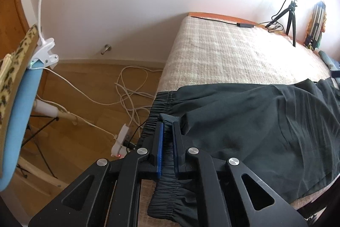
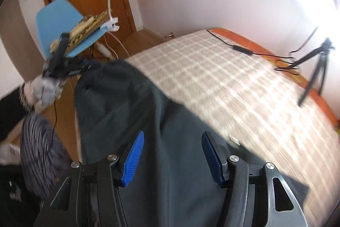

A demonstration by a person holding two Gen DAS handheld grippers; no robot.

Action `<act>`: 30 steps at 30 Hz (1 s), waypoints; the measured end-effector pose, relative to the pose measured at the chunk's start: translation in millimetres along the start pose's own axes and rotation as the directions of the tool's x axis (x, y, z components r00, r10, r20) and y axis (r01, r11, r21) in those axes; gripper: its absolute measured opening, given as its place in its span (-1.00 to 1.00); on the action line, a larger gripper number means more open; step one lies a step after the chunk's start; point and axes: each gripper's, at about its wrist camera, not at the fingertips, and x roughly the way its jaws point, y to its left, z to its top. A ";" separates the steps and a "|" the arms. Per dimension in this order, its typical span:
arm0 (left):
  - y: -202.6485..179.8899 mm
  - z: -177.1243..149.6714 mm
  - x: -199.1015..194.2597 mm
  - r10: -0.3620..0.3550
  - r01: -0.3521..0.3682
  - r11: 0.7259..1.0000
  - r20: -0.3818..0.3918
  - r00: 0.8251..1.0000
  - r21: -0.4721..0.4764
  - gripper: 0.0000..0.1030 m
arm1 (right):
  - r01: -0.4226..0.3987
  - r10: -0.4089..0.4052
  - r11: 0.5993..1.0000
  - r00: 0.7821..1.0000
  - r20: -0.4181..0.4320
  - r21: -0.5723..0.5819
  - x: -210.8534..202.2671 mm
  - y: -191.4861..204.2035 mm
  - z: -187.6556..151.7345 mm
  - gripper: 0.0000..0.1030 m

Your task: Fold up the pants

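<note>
Dark pants [image 1: 255, 120] lie across the near part of a bed with a beige checked cover [image 1: 223, 52]. Their elastic waistband [image 1: 155, 112] hangs at the bed's left edge. My left gripper [image 1: 167, 123] is shut on a bunched fold of that waistband, with cloth showing between the blue pads. In the right wrist view, the pants [image 2: 127, 103] spread under my right gripper [image 2: 173, 134]. It stands open above the cloth with nothing between its fingers. The left gripper [image 2: 61, 61] also shows there at the pants' far corner, held by a gloved hand [image 2: 44, 88].
A blue chair [image 1: 19, 112] with a clamped white lamp [image 1: 45, 50] stands left of the bed. White cables [image 1: 129, 88] and a power strip [image 1: 121, 139] lie on the wooden floor. A black tripod [image 1: 292, 18] and a cable [image 2: 242, 49] sit at the bed's far side.
</note>
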 end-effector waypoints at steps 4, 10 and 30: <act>2.0 -1.1 3.0 -0.015 0.015 1.000 -0.005 1.000 -0.012 -0.88 | 0.001 -0.001 1.000 0.999 -0.044 0.017 50.7 -15.7 22.1 0.15; 12.1 -4.3 2.7 -0.070 0.067 0.995 -0.034 0.997 -0.079 -0.74 | -0.075 0.078 0.997 0.991 -0.105 0.036 89.8 -17.0 29.8 -0.70; -1.0 17.7 -2.7 0.043 -0.045 0.998 0.053 0.998 0.034 -0.91 | 0.017 -0.016 0.999 0.999 0.039 -0.029 46.6 -2.9 36.7 -1.00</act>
